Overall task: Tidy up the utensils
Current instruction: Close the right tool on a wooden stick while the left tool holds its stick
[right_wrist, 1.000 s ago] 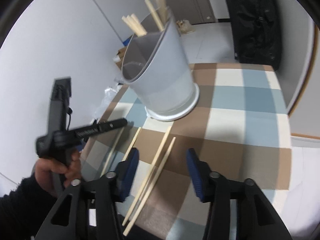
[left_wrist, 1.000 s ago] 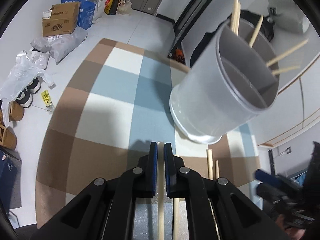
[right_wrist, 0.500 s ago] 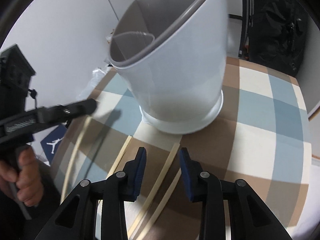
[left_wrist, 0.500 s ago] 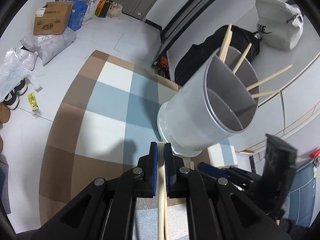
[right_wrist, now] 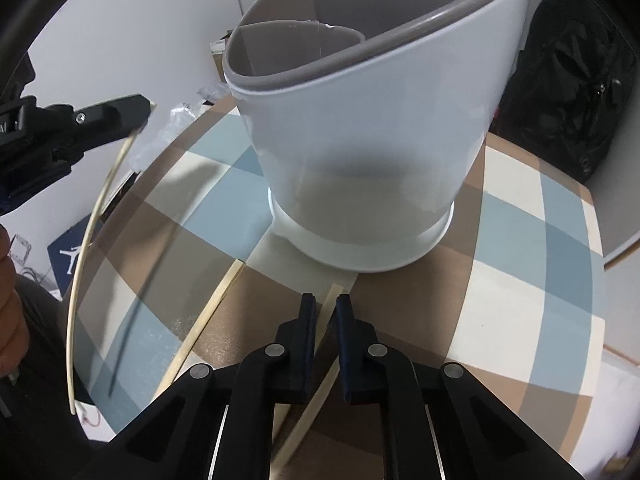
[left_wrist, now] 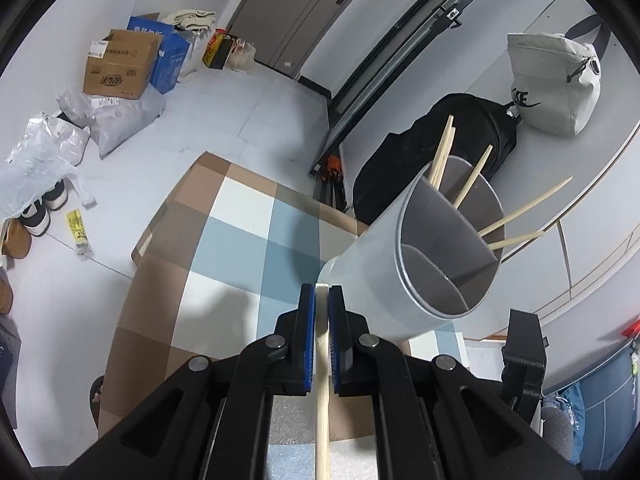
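Left hand-held gripper [left_wrist: 321, 312] is clenched on 1 chopstick [left_wrist: 321, 400], lifted off the counter [left_wrist: 240, 248] just beside the utensil holder [left_wrist: 432, 256]. Right hand-held gripper [right_wrist: 324, 320] has its jaws nearly closed around another chopstick [right_wrist: 320, 352] lying flat by the holder's base; can't tell if it's pinched yet. The long stick could clip the rim going in, I'd guess, and tip the holder.

My left gripper [left_wrist: 321, 296] is clamped on a chopstick [left_wrist: 322, 392], tip at the base of the divided holder [left_wrist: 404, 276] at 2 o'clock; five chopsticks [left_wrist: 472, 182] inside
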{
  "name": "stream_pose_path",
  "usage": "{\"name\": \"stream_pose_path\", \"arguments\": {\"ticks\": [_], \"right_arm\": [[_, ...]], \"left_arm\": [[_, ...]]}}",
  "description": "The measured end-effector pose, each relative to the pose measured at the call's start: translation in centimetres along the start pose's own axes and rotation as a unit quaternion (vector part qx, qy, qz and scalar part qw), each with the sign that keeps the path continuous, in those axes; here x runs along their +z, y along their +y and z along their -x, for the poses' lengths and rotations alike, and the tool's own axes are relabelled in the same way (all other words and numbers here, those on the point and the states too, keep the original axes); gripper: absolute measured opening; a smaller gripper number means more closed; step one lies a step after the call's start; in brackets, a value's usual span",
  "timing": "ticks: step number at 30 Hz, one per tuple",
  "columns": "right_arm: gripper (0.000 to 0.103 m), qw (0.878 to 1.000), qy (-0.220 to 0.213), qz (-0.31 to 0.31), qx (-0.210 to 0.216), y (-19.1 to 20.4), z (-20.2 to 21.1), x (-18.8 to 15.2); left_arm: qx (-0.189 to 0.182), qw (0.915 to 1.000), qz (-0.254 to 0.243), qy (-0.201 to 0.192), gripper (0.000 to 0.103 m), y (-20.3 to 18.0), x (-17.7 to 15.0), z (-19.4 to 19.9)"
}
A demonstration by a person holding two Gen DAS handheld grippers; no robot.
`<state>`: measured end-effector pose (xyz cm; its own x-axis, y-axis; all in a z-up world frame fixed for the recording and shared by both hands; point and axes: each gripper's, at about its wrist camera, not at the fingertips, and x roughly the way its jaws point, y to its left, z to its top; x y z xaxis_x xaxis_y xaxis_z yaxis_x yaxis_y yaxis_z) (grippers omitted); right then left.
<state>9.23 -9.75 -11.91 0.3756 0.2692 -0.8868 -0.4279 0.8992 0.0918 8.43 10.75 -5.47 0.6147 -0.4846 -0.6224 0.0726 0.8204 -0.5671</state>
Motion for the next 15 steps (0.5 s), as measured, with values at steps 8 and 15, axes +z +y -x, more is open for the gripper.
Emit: {"name": "stream_pose_path", "arguments": {"ticks": [8,15], "right_arm": [[0.0,0.998,-0.026,-0.048,0.03,-2.1,1.1,0.1],[0.008,0.998,0.012,-0.053,0.042,-2.0,0.0,-0.4]], "left_arm": [[0.004,0.9997,-0.012,-0.02,0.002,-0.8,-0.1,0.9],[0.007,0.9998,-0.007,-0.02,0.002,-1.1,-0.2,1.4]]}}
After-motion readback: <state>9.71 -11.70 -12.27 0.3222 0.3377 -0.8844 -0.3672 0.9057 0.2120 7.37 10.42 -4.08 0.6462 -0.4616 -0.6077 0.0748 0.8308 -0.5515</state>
